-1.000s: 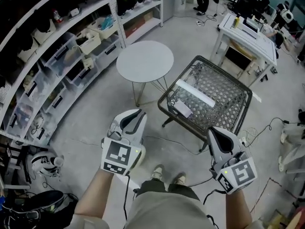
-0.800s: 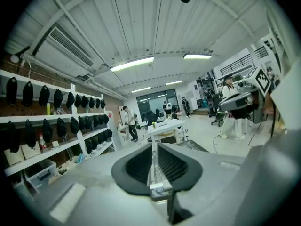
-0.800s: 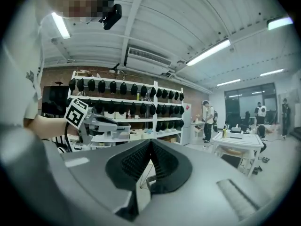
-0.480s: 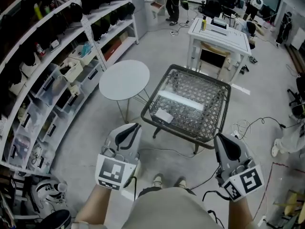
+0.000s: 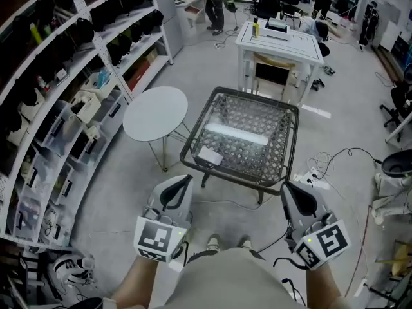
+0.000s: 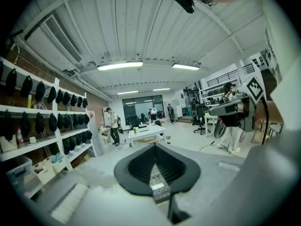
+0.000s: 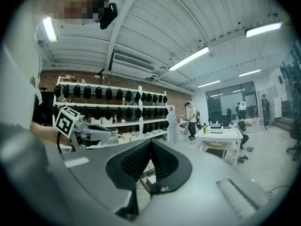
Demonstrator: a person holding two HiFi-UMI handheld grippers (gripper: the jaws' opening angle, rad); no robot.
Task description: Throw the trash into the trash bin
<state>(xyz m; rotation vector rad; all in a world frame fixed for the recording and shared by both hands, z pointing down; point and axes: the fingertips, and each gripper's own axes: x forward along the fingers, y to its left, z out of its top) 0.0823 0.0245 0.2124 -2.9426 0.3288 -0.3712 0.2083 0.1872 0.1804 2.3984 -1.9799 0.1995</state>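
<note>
A small white piece of trash (image 5: 209, 156) lies near the front left corner of the glass-topped mesh table (image 5: 286, 140). My left gripper (image 5: 184, 181) hovers in front of that table, short of the corner; its jaws are closing to shut with nothing between them (image 6: 155, 161). My right gripper (image 5: 287, 189) is held level before the table's front right corner, also shut and empty (image 7: 149, 157). Each gripper sees the other's marker cube at its side. I see no thing that is surely a trash bin.
A round white table (image 5: 156, 113) stands left of the mesh table. Long shelves (image 5: 58, 108) with boxes and dark caps line the left wall. A white desk (image 5: 278, 40) is behind, with people further back. Cables (image 5: 322, 172) trail on the floor; a dark round container (image 5: 396, 165) sits far right.
The whole view has shifted: the mesh table now sits more centred ahead, the shelves further left. Both grippers have stayed low in front of the person, rising a little.
</note>
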